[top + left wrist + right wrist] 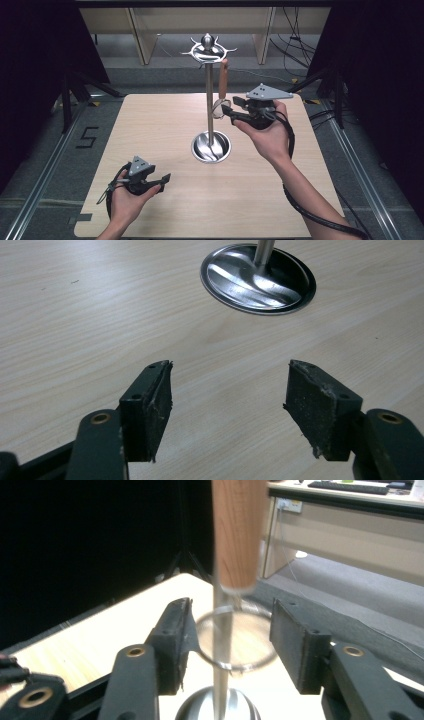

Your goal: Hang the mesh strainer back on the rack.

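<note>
A steel utensil stand (210,100) rises from a round dish base (211,146) at the table's middle, with hooks at its top (208,49). A utensil with a wooden handle (223,80) hangs from one hook, its wire ring (220,107) at the bottom. My right gripper (229,111) is open around that ring. In the right gripper view the ring (250,667) lies between the spread jaws (231,625), close to the left pad, under the handle (238,530). My left gripper (164,182) rests open near the front left, with nothing between its jaws (230,390).
The wooden table (150,130) ends at a rounded front edge. The stand's pole (222,630) is right behind the ring. The dish base (258,278) lies ahead of the left gripper. Cables trail from both grippers, and dark curtains flank the table.
</note>
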Motion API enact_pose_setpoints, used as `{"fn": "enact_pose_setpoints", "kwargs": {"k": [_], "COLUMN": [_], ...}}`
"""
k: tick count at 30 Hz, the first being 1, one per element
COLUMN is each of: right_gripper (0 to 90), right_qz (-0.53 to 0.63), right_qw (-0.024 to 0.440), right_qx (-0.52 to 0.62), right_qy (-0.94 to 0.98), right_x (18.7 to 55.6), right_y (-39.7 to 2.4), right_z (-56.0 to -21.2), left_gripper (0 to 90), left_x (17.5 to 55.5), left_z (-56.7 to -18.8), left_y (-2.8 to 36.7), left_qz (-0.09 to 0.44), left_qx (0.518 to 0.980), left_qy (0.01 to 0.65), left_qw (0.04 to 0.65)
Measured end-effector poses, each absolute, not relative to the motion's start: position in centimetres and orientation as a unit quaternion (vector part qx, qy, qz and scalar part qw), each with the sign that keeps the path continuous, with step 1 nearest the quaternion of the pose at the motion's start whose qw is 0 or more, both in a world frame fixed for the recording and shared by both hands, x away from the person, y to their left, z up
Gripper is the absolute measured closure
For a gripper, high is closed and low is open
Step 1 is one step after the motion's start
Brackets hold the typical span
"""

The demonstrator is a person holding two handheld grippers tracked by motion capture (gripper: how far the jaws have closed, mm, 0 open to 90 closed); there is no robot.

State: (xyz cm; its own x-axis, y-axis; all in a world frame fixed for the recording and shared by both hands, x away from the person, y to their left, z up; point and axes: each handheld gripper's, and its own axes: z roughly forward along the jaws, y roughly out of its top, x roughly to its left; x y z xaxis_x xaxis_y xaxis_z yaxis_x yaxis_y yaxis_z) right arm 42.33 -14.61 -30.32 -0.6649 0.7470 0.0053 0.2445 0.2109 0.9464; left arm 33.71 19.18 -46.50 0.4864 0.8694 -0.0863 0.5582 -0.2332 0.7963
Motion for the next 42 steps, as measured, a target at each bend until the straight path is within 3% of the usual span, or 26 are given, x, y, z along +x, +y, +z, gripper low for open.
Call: {"fn": "enact_pose_setpoints", "kwargs": {"k": [11,42], "right_gripper": [43.8,41.8], "right_qz": [0.502,0.445], "right_qw": [0.238,0.209], "right_qx": [0.357,0.473], "right_qy": [0.751,0.731], "right_x": [41.3,38.7], "right_y": [-19.2,-29.0], "right_z": [-32.2,-39.1], "left_gripper": [34.4,34.5], "left_x": [33.7,33.9], "left_z": [-46.6,-46.7], "left_y": [19.1,19.1], "left_qz": [0.195,0.193], "left_qx": [0.761,0.761], "left_qy": [0.470,0.470], "left_qw": [0.403,0.404]}}
